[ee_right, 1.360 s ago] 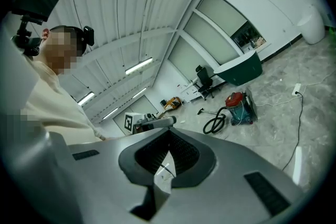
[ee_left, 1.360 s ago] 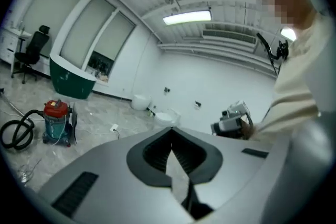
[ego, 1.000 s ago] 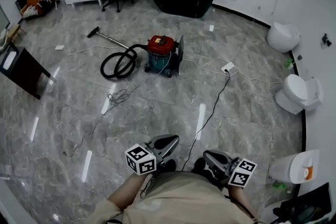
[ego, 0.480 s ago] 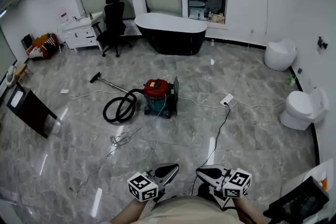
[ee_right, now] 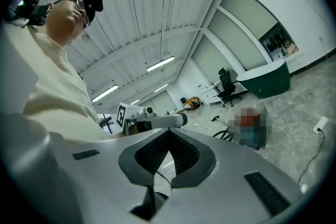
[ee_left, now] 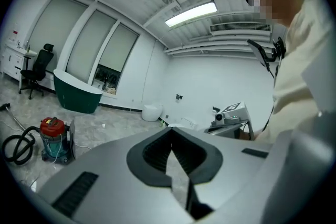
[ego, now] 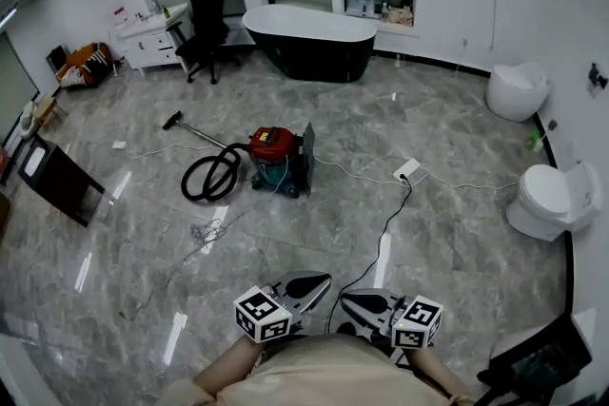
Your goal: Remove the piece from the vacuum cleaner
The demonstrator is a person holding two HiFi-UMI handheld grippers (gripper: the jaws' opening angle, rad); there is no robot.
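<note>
A red-topped, teal-bodied vacuum cleaner [ego: 274,155] stands on the grey marble floor mid-room, with a coiled black hose [ego: 211,175] and a wand [ego: 193,130] stretching to its left. It also shows at the left of the left gripper view as the vacuum cleaner [ee_left: 53,139]. My left gripper [ego: 319,281] and right gripper [ego: 350,301] are held close to my body, far from the vacuum. Both are shut with nothing between the jaws, seen again as the left gripper [ee_left: 171,136] and right gripper [ee_right: 169,139].
A white cable [ego: 366,174] runs from the vacuum to a power strip [ego: 407,171], with a black cable [ego: 381,238] trailing toward me. A black bathtub [ego: 309,43], office chair [ego: 206,24], white cabinet [ego: 147,38] and toilets [ego: 550,201] line the walls. A dark panel [ego: 57,183] stands left.
The head view has shifted, showing more of the room's far wall. Both grippers have drawn nearer to each other and stay shut near my body.
</note>
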